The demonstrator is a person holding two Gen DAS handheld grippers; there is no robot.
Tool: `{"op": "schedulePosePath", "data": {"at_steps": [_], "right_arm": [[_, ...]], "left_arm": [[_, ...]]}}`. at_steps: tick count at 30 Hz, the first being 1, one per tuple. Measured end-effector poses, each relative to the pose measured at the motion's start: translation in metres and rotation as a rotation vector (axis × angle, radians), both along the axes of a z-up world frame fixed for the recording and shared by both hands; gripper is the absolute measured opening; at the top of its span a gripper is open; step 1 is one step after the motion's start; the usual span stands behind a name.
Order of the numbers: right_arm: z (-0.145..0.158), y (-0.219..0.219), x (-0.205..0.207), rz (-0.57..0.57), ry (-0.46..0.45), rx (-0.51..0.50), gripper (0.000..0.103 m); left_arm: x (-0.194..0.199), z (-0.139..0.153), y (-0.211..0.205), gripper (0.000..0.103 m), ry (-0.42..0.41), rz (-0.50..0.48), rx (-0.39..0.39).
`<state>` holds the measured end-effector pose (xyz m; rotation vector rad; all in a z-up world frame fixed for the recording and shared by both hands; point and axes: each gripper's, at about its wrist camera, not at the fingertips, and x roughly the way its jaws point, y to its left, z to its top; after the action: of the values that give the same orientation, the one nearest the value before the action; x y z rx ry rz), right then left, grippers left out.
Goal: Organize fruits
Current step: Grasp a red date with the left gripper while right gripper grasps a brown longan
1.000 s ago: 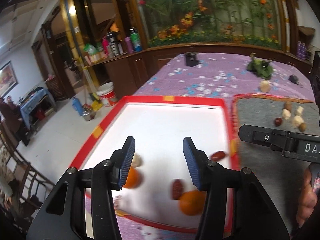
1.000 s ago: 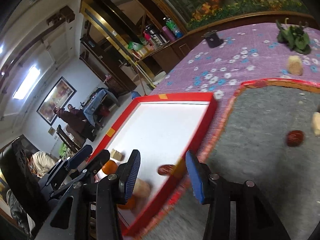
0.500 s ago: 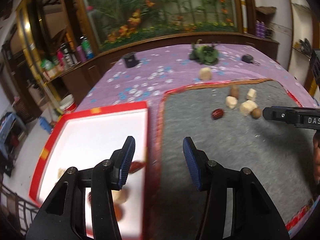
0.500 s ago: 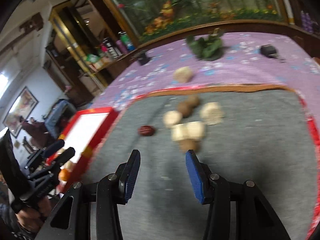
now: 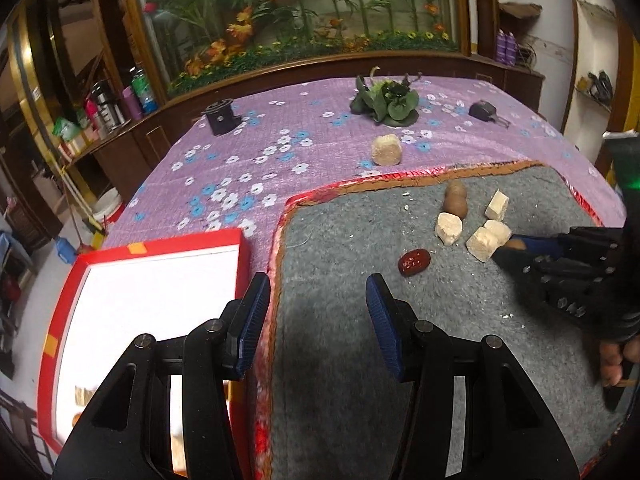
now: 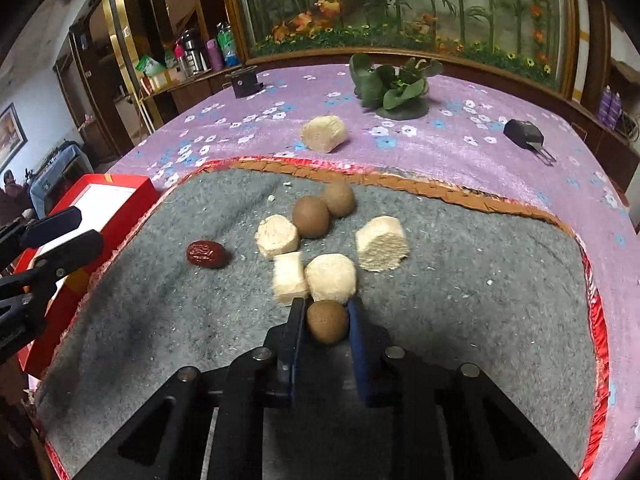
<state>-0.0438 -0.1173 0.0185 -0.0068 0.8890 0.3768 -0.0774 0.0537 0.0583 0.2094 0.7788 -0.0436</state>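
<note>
- The right gripper (image 6: 327,322) is seen low over the grey mat (image 6: 460,320), its blue pads clenched on a round brown fruit (image 6: 327,321) that is pinched between them at the near edge of the pile.
- Just beyond the held fruit, two pale cut pieces (image 6: 316,278) are found touching one another, and the nearer one is close against the fingertips.
- Further back on the mat, two more round brown fruits (image 6: 311,216) are set side by side, with another pale piece (image 6: 277,236) to their left and a larger one (image 6: 382,243) to their right.
- A wrinkled red date (image 6: 207,254) is left alone on the mat, well to the left of the pile.
- The left gripper (image 5: 318,312) is held released, with nothing between its blue pads; it is placed over the mat's left border, beside the red-rimmed tray (image 5: 160,246).
- Inside the tray's white floor, small bits of fruit are glimpsed at the bottom left, mostly hidden by the gripper body.
- One pale piece (image 5: 386,150) is left off the mat on the purple flowered cloth (image 5: 248,168), near a green leafy ornament (image 5: 386,100).
- A hand (image 5: 616,362) is seen on the right gripper's handle in the left wrist view.
</note>
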Motion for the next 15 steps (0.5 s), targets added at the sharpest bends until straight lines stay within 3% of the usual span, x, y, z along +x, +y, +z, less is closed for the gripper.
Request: {"op": "schedulePosePath", "data": {"at_steps": [8, 10, 15], "right_arm": [[0.001, -0.071, 0.017, -0.189, 0.106, 0.323, 0.02], [0.001, -0.08, 0.017, -0.211, 0.117, 0.373, 0.02], [0.002, -0.081, 0.017, -0.223, 0.13, 0.383, 0.02]], "left_arm": [[0.025, -0.013, -0.035, 0.05, 0.062, -0.197, 0.049], [0.031, -0.017, -0.042, 0.05, 0.08, -0.236, 0.053], [0.04, -0.026, -0.055, 0.049, 0.136, -0.328, 0.054]]}}
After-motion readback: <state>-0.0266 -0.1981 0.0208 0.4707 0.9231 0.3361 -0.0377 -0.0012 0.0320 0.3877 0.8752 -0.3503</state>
